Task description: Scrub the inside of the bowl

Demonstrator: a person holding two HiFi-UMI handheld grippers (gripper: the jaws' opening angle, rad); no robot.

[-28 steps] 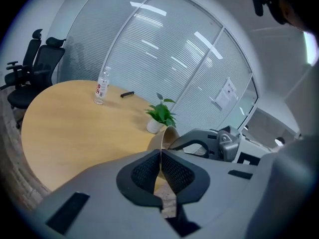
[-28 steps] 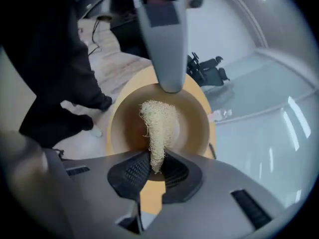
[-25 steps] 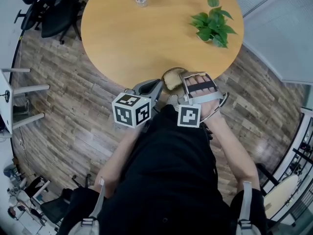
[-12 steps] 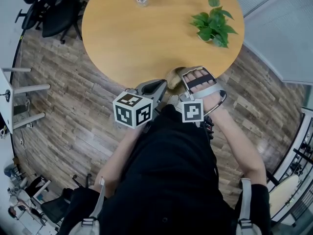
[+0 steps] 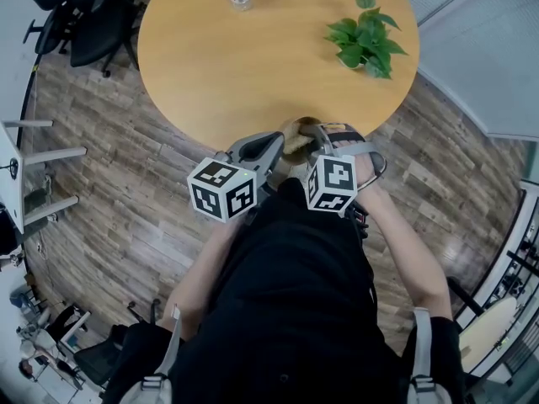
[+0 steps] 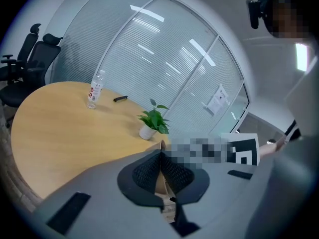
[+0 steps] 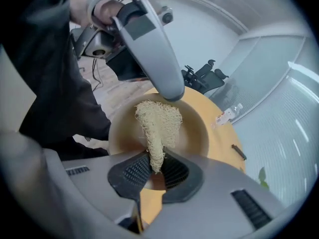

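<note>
Rolled since the earlier frame, the right gripper (image 7: 157, 162), fingers clamped on a scrub pad (image 7: 159, 121), points down into the bowl (image 7: 195, 126) directly ahead, which the left gripper (image 6: 162, 169) fingers clamp by its rim at the worktop (image 5: 253, 49) edge.

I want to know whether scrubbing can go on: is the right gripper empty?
No, the right gripper is shut on a pale fibrous scrubber that reaches into the bowl.
</note>
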